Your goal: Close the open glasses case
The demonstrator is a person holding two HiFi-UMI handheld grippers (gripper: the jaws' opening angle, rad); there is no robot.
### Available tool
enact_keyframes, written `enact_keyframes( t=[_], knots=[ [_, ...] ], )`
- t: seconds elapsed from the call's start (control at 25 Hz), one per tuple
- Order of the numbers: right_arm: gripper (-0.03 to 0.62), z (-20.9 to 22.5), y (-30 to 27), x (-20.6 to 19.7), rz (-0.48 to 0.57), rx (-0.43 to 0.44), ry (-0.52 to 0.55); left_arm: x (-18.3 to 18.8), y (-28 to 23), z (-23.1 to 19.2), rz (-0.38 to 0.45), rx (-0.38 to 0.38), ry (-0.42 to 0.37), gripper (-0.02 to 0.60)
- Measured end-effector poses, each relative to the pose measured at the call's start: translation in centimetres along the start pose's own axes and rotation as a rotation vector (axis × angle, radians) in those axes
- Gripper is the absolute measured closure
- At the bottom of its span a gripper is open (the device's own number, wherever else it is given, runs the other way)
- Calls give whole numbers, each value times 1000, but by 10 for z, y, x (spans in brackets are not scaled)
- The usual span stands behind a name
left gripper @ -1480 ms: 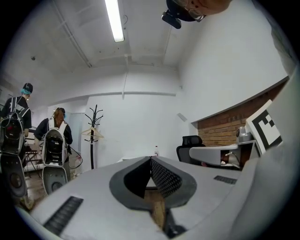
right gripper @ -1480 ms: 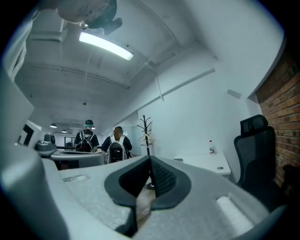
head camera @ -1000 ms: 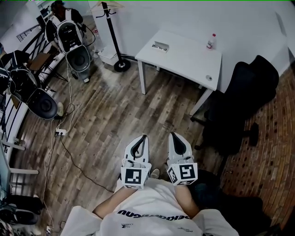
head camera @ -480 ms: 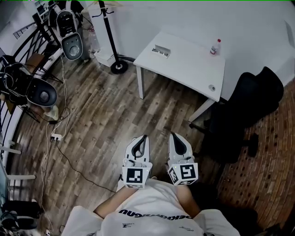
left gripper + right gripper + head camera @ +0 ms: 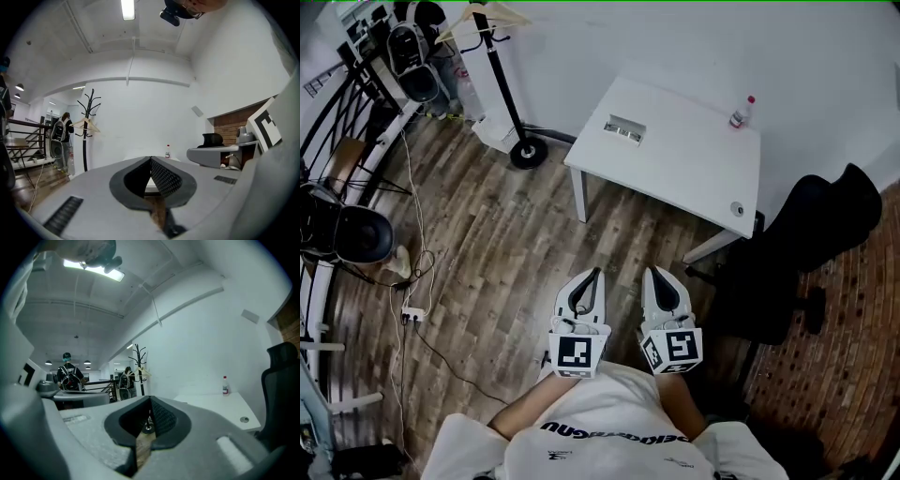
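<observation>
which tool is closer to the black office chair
Right. The right tool is held next to the black office chair, which stands off to its right. The left tool is on the far side of the right one, further from the chair.

This looks like an office or studio workspace. A white worktop point(image 5: 675, 159) stands against a plain white wall at 1 o'clock, with a black swivel office chair point(image 5: 811, 234) at 3 o'clock and a coat stand point(image 5: 500, 80) carrying a hanger at 11 o'clock. Cables run over the wood-plank floor point(image 5: 506, 253) to a power strip point(image 5: 412, 313) at 9 o'clock. A strip light point(image 5: 127, 8) is fixed to the ceiling.
</observation>
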State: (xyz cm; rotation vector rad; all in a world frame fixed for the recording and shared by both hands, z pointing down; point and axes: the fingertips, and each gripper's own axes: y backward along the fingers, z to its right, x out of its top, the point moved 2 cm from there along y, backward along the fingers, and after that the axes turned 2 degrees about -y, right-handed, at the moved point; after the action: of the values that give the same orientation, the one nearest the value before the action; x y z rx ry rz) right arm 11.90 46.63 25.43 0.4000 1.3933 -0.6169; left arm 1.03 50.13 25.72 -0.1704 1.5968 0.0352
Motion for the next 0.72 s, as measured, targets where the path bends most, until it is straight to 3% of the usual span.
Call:
enact_keyframes(
  t=[0.32, 0.72],
  knots=[
    [593, 9, -120, 17, -1, -106, -37, 5, -97, -85, -35, -89, 8, 583],
    [592, 24, -195, 20, -28, -174, -48, -2, -165, -125, -64, -148, 43, 583]
  ],
)
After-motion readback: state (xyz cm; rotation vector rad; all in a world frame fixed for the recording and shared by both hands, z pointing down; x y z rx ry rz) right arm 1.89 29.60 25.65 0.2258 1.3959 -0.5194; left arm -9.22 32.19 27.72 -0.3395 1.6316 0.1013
